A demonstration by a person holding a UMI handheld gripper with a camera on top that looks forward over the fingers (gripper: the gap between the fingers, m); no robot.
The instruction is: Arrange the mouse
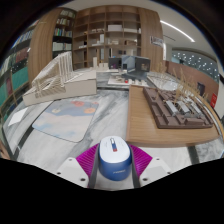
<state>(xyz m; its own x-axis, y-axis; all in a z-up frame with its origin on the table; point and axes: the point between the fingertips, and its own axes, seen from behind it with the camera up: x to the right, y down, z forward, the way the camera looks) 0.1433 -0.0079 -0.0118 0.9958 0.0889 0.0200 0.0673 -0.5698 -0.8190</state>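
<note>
A blue and white computer mouse (112,158) sits between my gripper's (112,163) two fingers. Both magenta pads (88,160) press against its sides, so the gripper is shut on it. The mouse is held above a grey table (70,140), with its white top facing up. A light blue mouse mat (66,118) lies on the table ahead and to the left of the fingers.
A wooden tabletop (165,125) to the right carries a dark architectural model (172,104). White building models (60,80) stand at the left. Bookshelves (105,30) fill the back wall, with more desks beyond.
</note>
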